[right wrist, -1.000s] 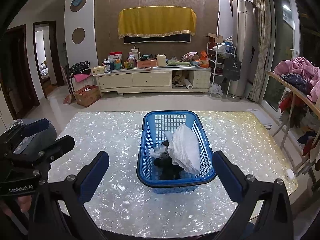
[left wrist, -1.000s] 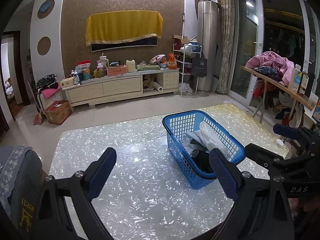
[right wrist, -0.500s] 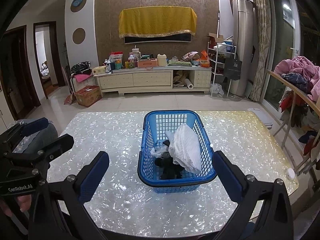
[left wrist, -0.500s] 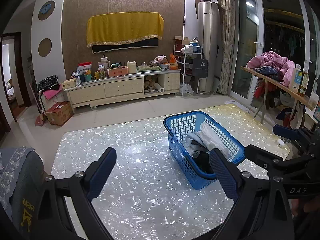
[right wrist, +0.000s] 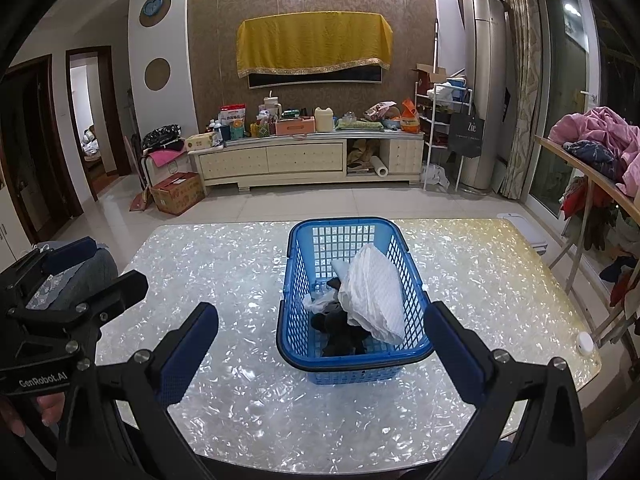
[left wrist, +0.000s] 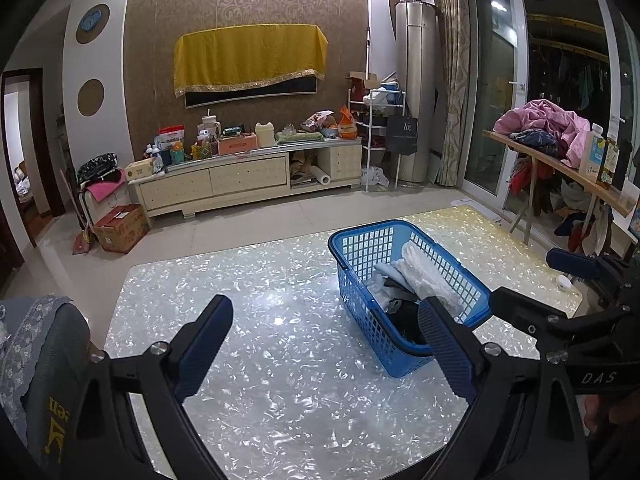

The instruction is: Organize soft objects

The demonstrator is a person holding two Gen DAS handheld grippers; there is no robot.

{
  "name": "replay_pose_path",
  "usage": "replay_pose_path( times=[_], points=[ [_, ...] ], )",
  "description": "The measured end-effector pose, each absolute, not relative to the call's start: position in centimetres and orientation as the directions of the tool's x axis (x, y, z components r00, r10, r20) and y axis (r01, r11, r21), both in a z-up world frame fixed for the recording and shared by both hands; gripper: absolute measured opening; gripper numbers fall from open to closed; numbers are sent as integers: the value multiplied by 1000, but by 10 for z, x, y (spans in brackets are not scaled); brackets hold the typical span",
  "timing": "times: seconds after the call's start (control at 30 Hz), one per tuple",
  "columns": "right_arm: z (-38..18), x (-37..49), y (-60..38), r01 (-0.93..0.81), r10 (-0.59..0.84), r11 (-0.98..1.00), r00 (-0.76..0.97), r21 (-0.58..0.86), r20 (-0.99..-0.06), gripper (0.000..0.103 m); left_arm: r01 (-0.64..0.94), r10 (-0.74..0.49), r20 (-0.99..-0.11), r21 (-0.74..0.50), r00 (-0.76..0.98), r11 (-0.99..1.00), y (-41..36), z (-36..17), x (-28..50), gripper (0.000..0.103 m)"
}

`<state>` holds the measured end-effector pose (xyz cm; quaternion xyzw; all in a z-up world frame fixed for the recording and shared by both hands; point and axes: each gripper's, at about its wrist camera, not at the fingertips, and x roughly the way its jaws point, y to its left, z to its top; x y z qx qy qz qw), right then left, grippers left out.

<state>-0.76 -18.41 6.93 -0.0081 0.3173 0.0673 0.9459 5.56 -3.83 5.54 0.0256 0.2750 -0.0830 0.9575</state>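
Note:
A blue plastic basket (right wrist: 352,368) (left wrist: 362,312) stands on the shiny pearl-patterned table (right wrist: 240,272) (left wrist: 260,312). Inside it lie a white cloth (right wrist: 374,300) (left wrist: 426,274), a dark garment (right wrist: 340,330) (left wrist: 406,316) and a pale grey piece (left wrist: 380,276). My right gripper (right wrist: 320,340) is open, its fingers wide on either side of the basket's near end, short of it. My left gripper (left wrist: 326,334) is open over the bare table, left of the basket, with nothing between its fingers. Each gripper shows at the edge of the other's view.
A grey chair back with lace cover (left wrist: 36,344) (right wrist: 76,276) sits at the table's left. A small white round object (right wrist: 585,341) (left wrist: 565,281) lies near the right edge. A shelf with pink clothes (left wrist: 548,124) stands right; a cluttered TV cabinet (right wrist: 308,156) lines the far wall.
Both views have shifted only slightly; the basket and cloths stay put and both grippers stay open.

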Motion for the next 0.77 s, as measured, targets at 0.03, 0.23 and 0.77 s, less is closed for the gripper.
replay_pose_path(
  times=[0.03,0.23,0.77],
  points=[
    [70,-8,-184,-133,122,991,790,27,-601,103,174,-146,-531,3,835,985,-38,55,56,93],
    [69,-7,-183,-133,124,991,786,29,-605,103,169,-140,-532,6,835,986,-39,55,56,93],
    [70,-9,-180,-135,125,990,789,29,-602,103,158,-127,-526,14,841,987,-42,54,52,93]
  ],
)
